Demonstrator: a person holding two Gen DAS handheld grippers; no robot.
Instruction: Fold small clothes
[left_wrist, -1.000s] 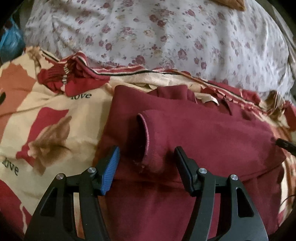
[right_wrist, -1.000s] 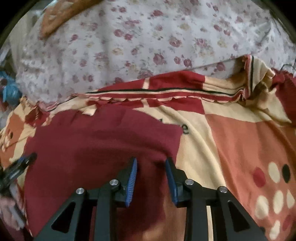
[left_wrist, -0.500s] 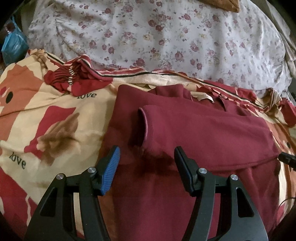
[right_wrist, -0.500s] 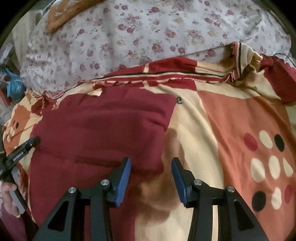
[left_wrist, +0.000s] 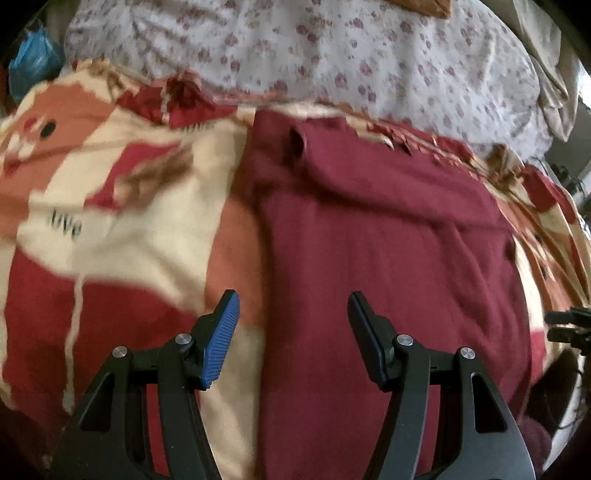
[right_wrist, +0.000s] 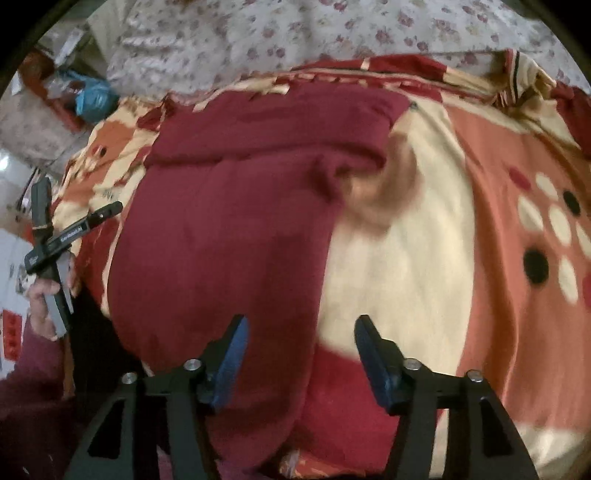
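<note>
While both gape wide: left claw (left_wrist: 293, 314) and right claw (right_wrist: 301, 339) empty above the maroon shirt (left_wrist: 388, 258).

Left gripper (left_wrist: 291, 314): black arms, silver screws, ribbed blue pads; right gripper (right_wrist: 301, 339) alike; maroon sleeve (right_wrist: 33, 373).

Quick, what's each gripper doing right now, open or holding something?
Left gripper: open, holding nothing.
Right gripper: open, holding nothing, above the maroon shirt.
</note>
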